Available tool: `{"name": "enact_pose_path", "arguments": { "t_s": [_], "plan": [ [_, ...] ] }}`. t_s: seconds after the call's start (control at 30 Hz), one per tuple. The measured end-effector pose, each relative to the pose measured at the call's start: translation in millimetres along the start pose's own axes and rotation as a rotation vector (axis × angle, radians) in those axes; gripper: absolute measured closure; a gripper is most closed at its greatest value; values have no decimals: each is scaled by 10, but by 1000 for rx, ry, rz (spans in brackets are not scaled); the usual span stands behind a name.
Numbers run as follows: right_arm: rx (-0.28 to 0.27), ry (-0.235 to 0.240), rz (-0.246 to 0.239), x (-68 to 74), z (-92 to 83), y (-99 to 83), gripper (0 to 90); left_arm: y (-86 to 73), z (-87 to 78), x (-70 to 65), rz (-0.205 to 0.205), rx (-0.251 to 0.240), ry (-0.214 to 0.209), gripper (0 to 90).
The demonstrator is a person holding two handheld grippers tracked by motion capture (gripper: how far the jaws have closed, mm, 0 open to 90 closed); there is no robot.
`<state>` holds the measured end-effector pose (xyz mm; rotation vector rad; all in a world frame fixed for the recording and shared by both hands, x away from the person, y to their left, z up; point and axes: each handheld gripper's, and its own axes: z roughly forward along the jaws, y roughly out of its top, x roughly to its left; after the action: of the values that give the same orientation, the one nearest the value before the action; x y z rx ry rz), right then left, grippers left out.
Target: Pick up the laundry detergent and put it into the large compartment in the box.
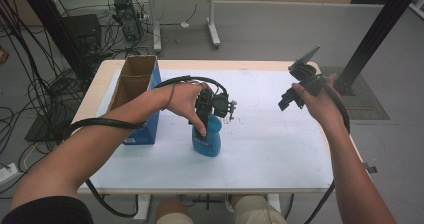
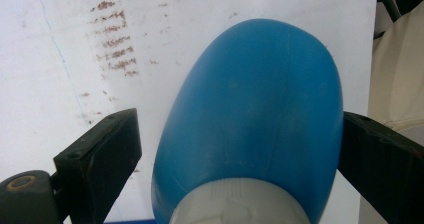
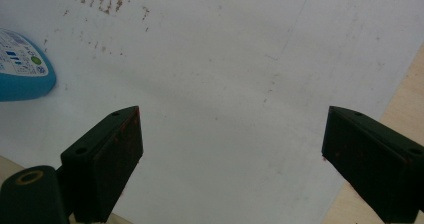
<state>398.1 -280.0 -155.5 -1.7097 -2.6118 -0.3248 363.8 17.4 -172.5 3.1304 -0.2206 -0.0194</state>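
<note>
Cardboard box [image 1: 134, 91] just left of left gripper [image 1: 209, 115]. Left gripper straddles blue bottle [image 1: 207, 136], jaws spread, gap at one side; bottle base hidden. Right gripper [image 1: 295, 96] well right, raised, jaws wide, holding nothing.

Black tongs [image 1: 205, 115], black cables, khaki shorts [image 1: 252, 210].

The rounded blue plastic bottle [image 2: 255, 109] looks smooth with a soft sheen, its white ribbed plastic cap [image 2: 240, 204] matt. The black fingers [image 3: 107, 159] are matt, rust-flecked. The white worktop [image 3: 225, 84] sheet looks matt, scuffed brown. The brown cardboard box [image 1: 135, 81] looks rough and dull.
</note>
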Motion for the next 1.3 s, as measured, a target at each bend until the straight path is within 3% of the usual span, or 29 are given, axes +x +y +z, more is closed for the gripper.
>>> {"name": "enact_pose_path", "arguments": {
  "t_s": [0.4,0.9,1.07,1.3],
  "plan": [
    [-2,7,-3,-8,7,-2,95,-22,17,5,-2,-8,3,88],
    [3,11,-6,-12,53,25,95,-63,7,-2,23,-16,15,262],
    [5,13,-7,-8,75,26,95,-71,4,20,33,-21,-5,333],
    [1,7,-14,4,66,26,94,-53,5,20,43,-15,-4,342]
  ]
}}
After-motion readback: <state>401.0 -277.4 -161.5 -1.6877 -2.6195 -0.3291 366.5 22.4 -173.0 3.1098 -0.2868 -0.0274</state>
